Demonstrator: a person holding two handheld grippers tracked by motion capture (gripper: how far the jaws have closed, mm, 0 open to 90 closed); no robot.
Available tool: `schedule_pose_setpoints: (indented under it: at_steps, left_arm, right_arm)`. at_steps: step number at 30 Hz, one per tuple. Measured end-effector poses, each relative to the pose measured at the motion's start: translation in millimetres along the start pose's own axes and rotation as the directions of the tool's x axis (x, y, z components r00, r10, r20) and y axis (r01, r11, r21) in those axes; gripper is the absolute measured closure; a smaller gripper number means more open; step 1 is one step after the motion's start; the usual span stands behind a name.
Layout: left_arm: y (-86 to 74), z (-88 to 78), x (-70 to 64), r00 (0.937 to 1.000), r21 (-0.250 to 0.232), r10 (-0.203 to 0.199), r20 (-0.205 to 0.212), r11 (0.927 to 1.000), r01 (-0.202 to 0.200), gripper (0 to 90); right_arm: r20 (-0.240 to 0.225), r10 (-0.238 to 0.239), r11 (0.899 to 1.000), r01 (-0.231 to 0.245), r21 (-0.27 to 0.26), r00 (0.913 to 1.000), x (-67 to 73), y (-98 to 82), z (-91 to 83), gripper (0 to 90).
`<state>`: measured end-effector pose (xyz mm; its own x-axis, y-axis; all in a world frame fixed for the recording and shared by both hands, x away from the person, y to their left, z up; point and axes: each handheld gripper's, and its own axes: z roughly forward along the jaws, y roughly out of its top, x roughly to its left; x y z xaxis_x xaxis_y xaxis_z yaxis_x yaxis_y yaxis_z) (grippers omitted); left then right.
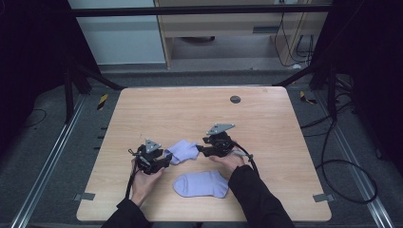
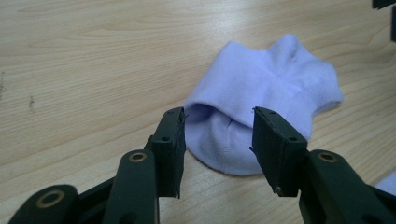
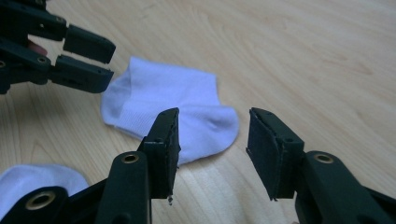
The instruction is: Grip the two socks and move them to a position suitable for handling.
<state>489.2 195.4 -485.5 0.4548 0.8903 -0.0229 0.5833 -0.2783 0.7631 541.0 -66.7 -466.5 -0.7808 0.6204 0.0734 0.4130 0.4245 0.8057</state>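
A: Starting at the left of the high view, what does the left tool (image 1: pixel 166 160) show?

B: A hand (image 1: pixel 144 183) in a dark sleeve holds it low over the tabletop (image 1: pixel 157 107), pointing right toward the folded lilac sock (image 1: pixel 184 150). In the left gripper view its jaws stand apart with nothing between them, and the sock (image 2: pixel 261 100) lies just beyond the tips, its rounded end nearest the camera.

A: And the sock itself?

B: It lies bunched and doubled over on the wood, between the two tools. From the right gripper view the same sock (image 3: pixel 173 109) lies flat-ish, one end toward the left tool (image 3: pixel 100 63), whose jaws there show a narrow gap and hover right at the sock's edge; whether they touch it cannot be told.

A: Further right?

B: The right tool (image 1: pixel 199 151) points left at the sock, held by the other hand (image 1: pixel 231 161). Its own jaws in the right gripper view are spread wide, empty, above the sock's near end.

A: Anything else on the tabletop?

B: A second lilac sock (image 1: pixel 202 184) lies flat nearer the person, between the forearms, apart from the first. A small dark round disc (image 1: pixel 235 99) sits near the far edge
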Motion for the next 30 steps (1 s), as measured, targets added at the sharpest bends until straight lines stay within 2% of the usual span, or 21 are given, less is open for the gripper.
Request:
schedule_pose_setpoints:
  at_steps: [10,15,20,21,26,28,29,30]
  left_arm:
    - [-5.1,8.8,-7.6,0.999,0.05,0.045,-0.004,0.9977,-0.044,57.2]
    - [-6.9,11.0,-8.3,0.9984,0.059,0.056,-0.005,0.9967,-0.056,60.5]
    - [-7.3,11.7,-8.5,0.998,0.053,0.063,0.004,0.9966,-0.063,64.6]
    - [-7.3,11.8,-8.7,0.9979,0.053,0.064,0.004,0.9965,-0.065,66.2]
    - [-7.3,12.1,-9.5,0.9973,0.052,0.073,0.006,0.9959,-0.074,71.6]
    - [-7.1,12.3,-9.9,0.9967,0.052,0.081,0.008,0.9953,-0.081,76.4]
    - [-7.0,12.1,-10.2,0.9963,0.054,0.086,0.008,0.9948,-0.086,76.4]
    - [-6.7,11.3,-10.2,0.9962,0.06,0.086,0.011,0.9944,-0.087,81.0]
  right_arm:
    - [-0.039,-0.041,0.995,0.044,0.087,0.9984,11.0,-2.4,23.9,53.6]
    - [-0.053,-0.091,0.986,0.098,0.138,0.9944,20.1,-3.5,35.7,55.5]
    - [-0.044,-0.113,0.976,0.119,0.183,0.9926,24.7,-6.2,42.5,65.2]
    - [-0.038,-0.125,0.973,0.13,0.189,0.9915,25.2,-5.6,42.2,73.0]
    - [-0.037,-0.121,0.968,0.126,0.217,0.9919,25.8,-3.9,39.5,81.8]
    - [-0.051,-0.084,0.974,0.093,0.206,0.9951,26.0,-3.7,33.4,82.5]
    - [-0.051,-0.084,0.974,0.093,0.206,0.9951,26.0,-3.7,33.4,82.5]
    - [-0.059,-0.066,0.98,0.076,0.181,0.9961,25.9,-2.8,24.9,82.6]
